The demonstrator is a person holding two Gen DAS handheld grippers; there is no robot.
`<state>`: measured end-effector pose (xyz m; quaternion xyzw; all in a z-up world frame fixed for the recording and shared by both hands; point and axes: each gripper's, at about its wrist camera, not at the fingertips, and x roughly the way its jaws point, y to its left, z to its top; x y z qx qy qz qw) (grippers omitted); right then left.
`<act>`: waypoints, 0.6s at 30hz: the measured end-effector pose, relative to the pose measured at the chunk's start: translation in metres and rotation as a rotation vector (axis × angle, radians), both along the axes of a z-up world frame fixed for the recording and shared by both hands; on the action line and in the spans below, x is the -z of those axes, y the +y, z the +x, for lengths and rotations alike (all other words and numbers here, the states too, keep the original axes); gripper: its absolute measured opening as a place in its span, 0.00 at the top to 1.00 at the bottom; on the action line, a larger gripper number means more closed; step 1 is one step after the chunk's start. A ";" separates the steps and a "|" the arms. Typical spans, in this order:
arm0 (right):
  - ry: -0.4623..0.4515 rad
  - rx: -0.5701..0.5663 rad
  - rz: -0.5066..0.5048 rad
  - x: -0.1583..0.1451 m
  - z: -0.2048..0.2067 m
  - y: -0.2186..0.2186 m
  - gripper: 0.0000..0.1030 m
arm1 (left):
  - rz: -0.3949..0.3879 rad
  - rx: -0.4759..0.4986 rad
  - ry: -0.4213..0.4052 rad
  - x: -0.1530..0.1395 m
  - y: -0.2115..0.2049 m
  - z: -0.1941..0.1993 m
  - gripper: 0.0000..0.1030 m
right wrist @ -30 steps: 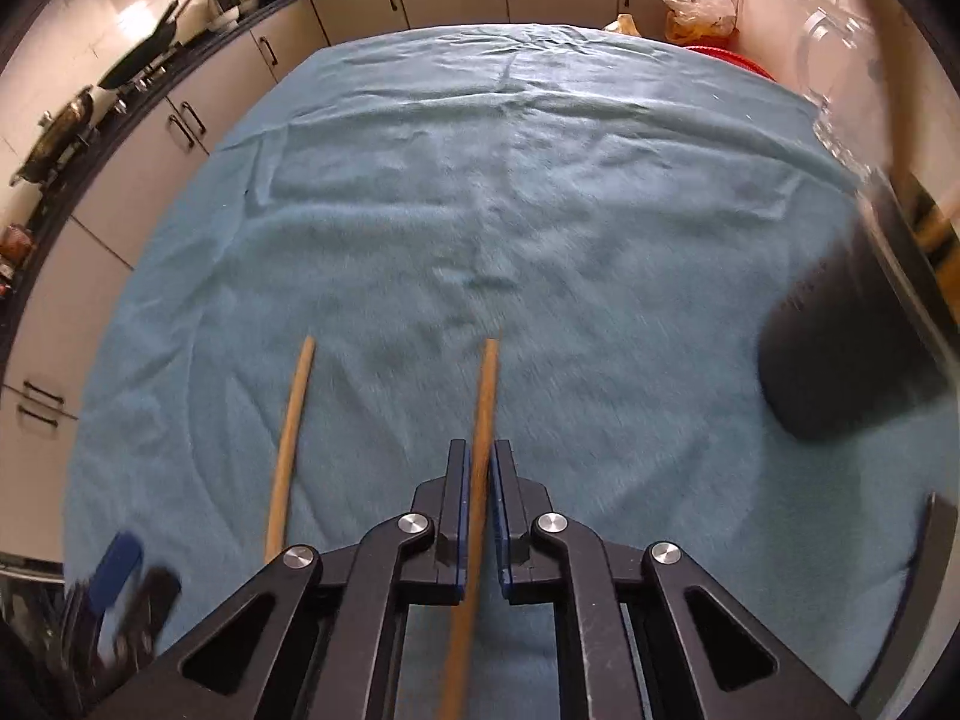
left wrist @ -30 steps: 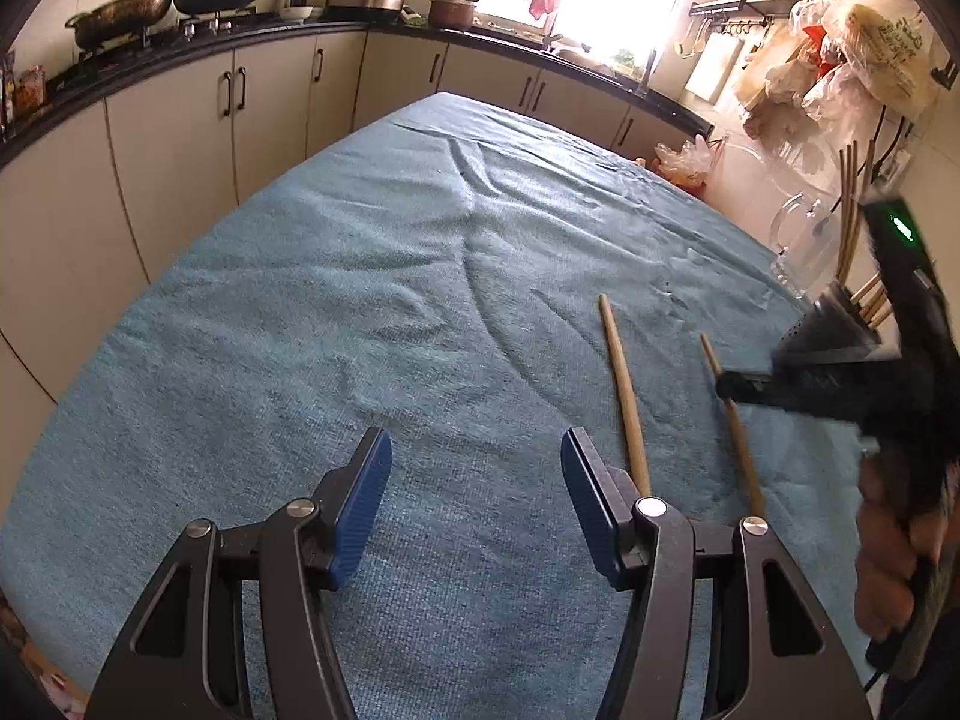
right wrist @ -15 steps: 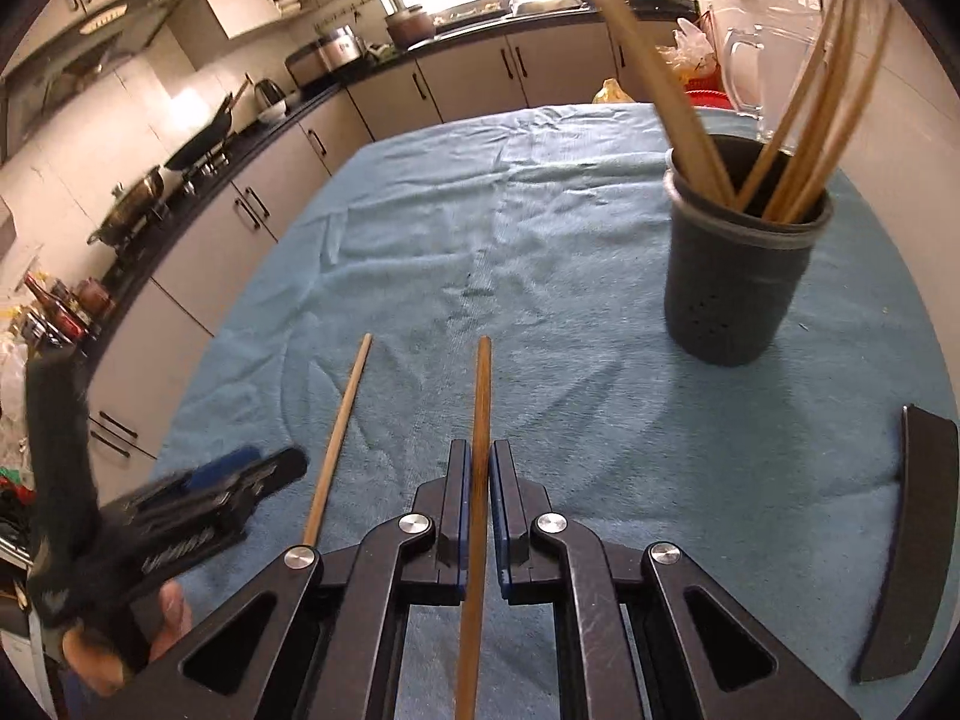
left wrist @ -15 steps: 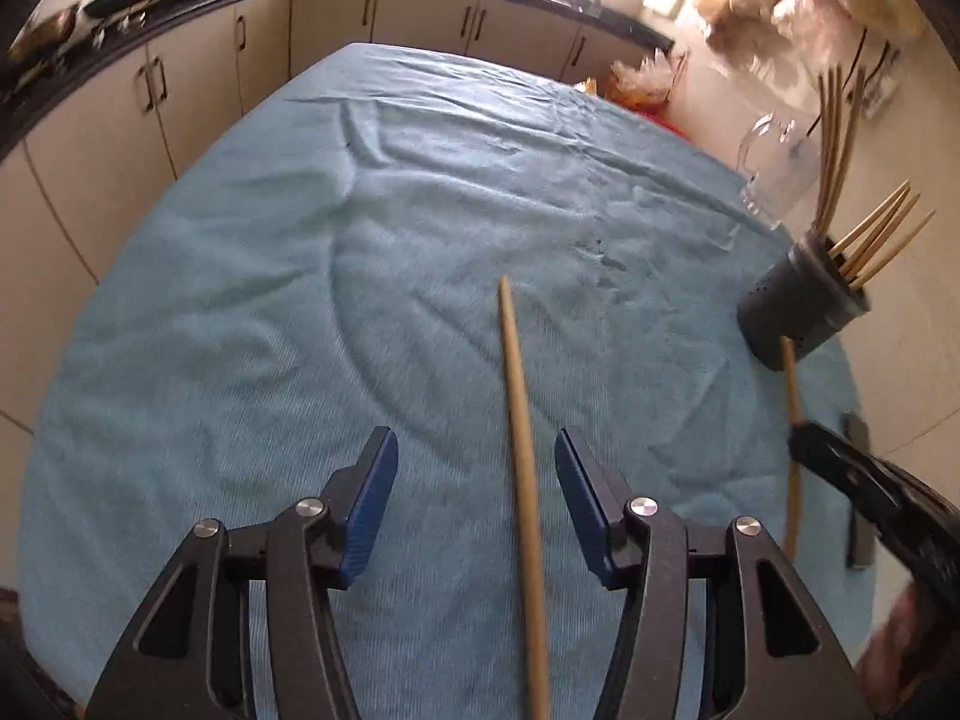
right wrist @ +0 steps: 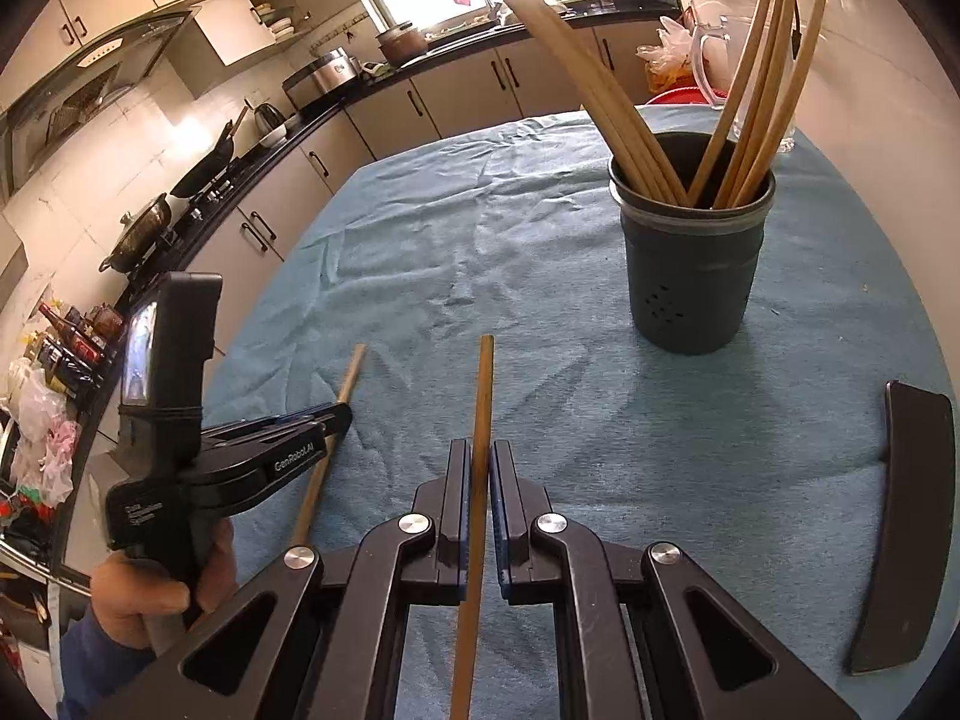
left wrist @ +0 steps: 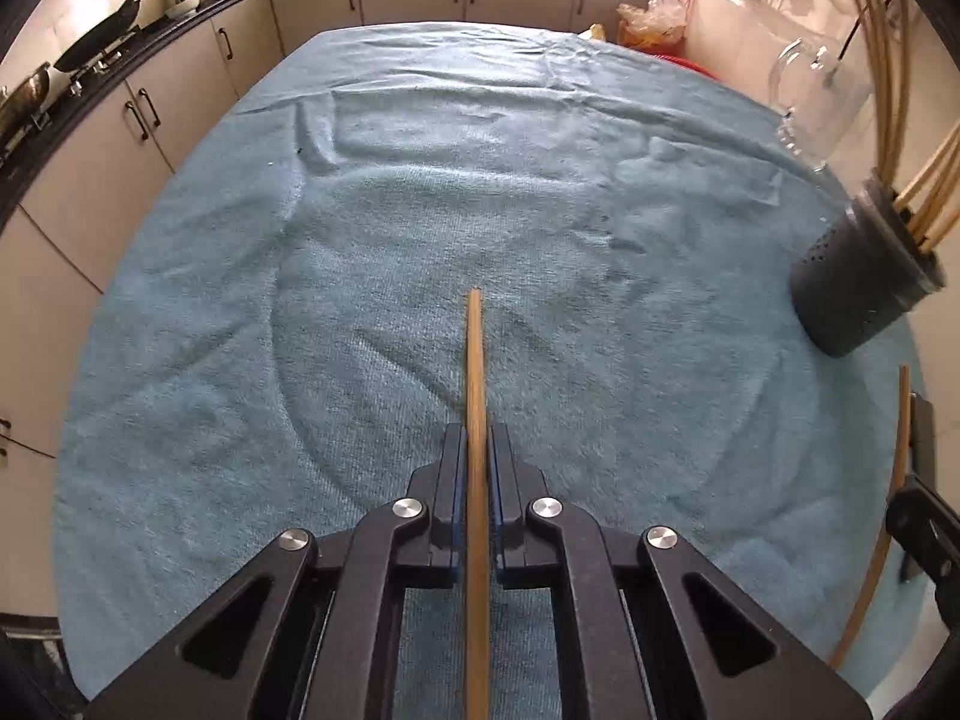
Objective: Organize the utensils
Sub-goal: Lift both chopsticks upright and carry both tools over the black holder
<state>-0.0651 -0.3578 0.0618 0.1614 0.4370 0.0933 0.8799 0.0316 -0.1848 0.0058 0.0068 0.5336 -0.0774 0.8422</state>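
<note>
Chopsticks of plain tan wood are what we are sorting, and we now hold one in each tool. Our left gripper [left wrist: 475, 468] is clamped on a long wooden chopstick [left wrist: 474, 372] whose axis runs straight ahead along the fingers, its far tip out over the blue terry cloth [left wrist: 420, 210]. Our right gripper [right wrist: 478, 480] is likewise pinched shut on a second wooden chopstick [right wrist: 483, 396], also pointing forward.

The relation that matters is where the dark grey perforated holder cup [right wrist: 693, 264] stands. From the right wrist it is ahead and a little to the right of the held tip, upright, with several chopsticks [right wrist: 744, 90] already leaning in it. From the left wrist the same cup [left wrist: 858, 294] sits well off to the right edge. So we judge our right hand the nearer one; its stick would need tipping up on end before going in at the rim.

In the right view the left gripper [right wrist: 282, 450] shows low on the left with its stick [right wrist: 336, 420] near the cloth.

A black curved piece [right wrist: 906, 516] lies on the cloth at right, a clear glass jug [left wrist: 816, 96] behind the cup. Cream kitchen cabinets [left wrist: 180, 96] and a black counter ring the room.
</note>
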 end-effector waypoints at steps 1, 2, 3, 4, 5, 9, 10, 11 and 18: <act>-0.008 -0.001 -0.001 -0.001 -0.001 -0.001 0.93 | -0.013 -0.004 -0.009 -0.003 0.002 -0.002 0.94; -0.018 -0.002 -0.002 -0.004 -0.002 -0.001 0.93 | -0.032 -0.005 -0.028 -0.009 0.005 -0.007 0.94; -0.029 -0.003 -0.001 -0.006 -0.005 -0.001 0.93 | -0.052 0.000 -0.053 -0.016 0.008 -0.012 0.94; -0.044 -0.002 -0.002 -0.010 -0.007 -0.001 0.93 | -0.070 0.000 -0.093 -0.027 0.011 -0.019 0.94; -0.065 0.002 -0.003 -0.015 -0.010 -0.001 0.93 | -0.082 -0.002 -0.125 -0.036 0.014 -0.025 0.94; -0.152 0.012 -0.011 -0.035 -0.021 0.000 0.93 | -0.146 -0.009 -0.225 -0.073 0.026 -0.049 0.94; -0.182 0.015 -0.016 -0.042 -0.026 0.001 0.93 | -0.161 -0.011 -0.254 -0.083 0.029 -0.055 0.94; -0.208 0.016 -0.020 -0.048 -0.030 0.002 0.93 | -0.171 -0.011 -0.277 -0.090 0.031 -0.061 0.94; -0.343 0.052 -0.015 -0.074 -0.052 0.004 0.93 | -0.218 0.027 -0.356 -0.121 0.033 -0.088 0.94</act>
